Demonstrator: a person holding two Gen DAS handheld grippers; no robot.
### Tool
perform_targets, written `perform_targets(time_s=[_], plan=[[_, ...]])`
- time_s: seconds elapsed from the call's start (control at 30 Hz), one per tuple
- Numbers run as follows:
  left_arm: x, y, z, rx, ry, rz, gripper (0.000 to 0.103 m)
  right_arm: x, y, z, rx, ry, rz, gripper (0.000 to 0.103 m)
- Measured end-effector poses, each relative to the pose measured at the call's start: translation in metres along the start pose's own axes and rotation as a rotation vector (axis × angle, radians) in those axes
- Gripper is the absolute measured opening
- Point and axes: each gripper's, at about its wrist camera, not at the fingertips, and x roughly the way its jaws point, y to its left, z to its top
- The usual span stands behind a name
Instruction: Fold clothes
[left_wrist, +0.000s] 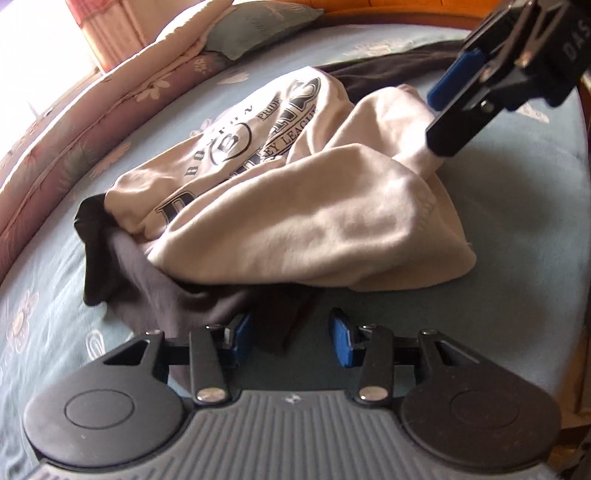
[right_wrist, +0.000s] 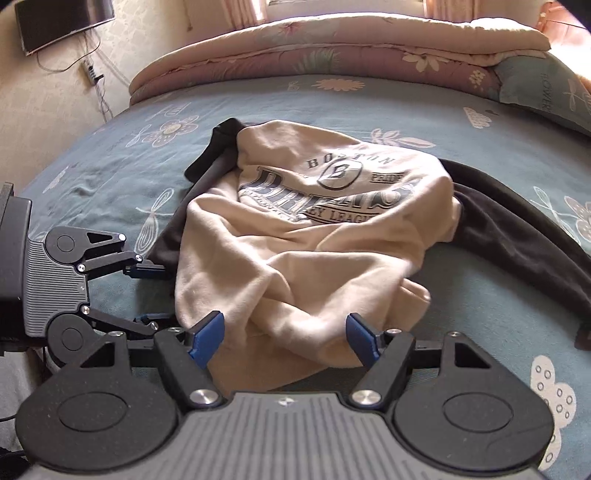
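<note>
Here, shirt: cream T-shirt (right_wrist: 306, 236) crumpled mid-frame on blue floral bedsheet (right_wrist: 110, 177), over a dark garment (right_wrist: 517, 236).
Axis: cannot tell; print faces up.
Print: "BOSTON", circled "B", "PRIDE".
Left gripper (left_wrist: 291, 336): fingers apart, dark cloth between.
Right gripper (right_wrist: 284, 336): fingers wide, cream cloth between, unpressed.

Daylight floods from the window (right_wrist: 343, 7) behind my bed, blowing out there; fisheye bends edges, and the near cloth blurs slightly.
</note>
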Motion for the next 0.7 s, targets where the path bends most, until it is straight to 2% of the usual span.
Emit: perform_targets(time_s=[0.23,0.33,0.4,0.47,0.53,0.7], plan=[[0.020,0.023,0.022,-0.064,0.046,-0.080,0.049,-0.001,-0.028,-0.013,0.097,0.002,-0.003,0.080],[0.015,0.023,0.018,-0.068,0.054,-0.084,0.037,-0.003,-0.032,-0.018,0.126,-0.007,-0.002,0.080],[0.009,0.022,0.015,-0.072,0.058,-0.076,0.019,-0.008,-0.033,-0.019,0.137,-0.024,-0.001,0.080],[0.000,0.023,0.012,-0.081,0.055,-0.054,0.013,-0.013,-0.033,-0.021,0.145,-0.041,0.002,0.080],[-0.012,0.024,0.009,-0.080,0.055,-0.022,0.000,-0.017,-0.034,-0.022,0.151,-0.050,-0.001,0.080],[-0.045,0.039,-0.011,-0.109,0.072,0.031,0.000,-0.021,-0.036,-0.024,0.171,-0.055,-0.011,0.080]])
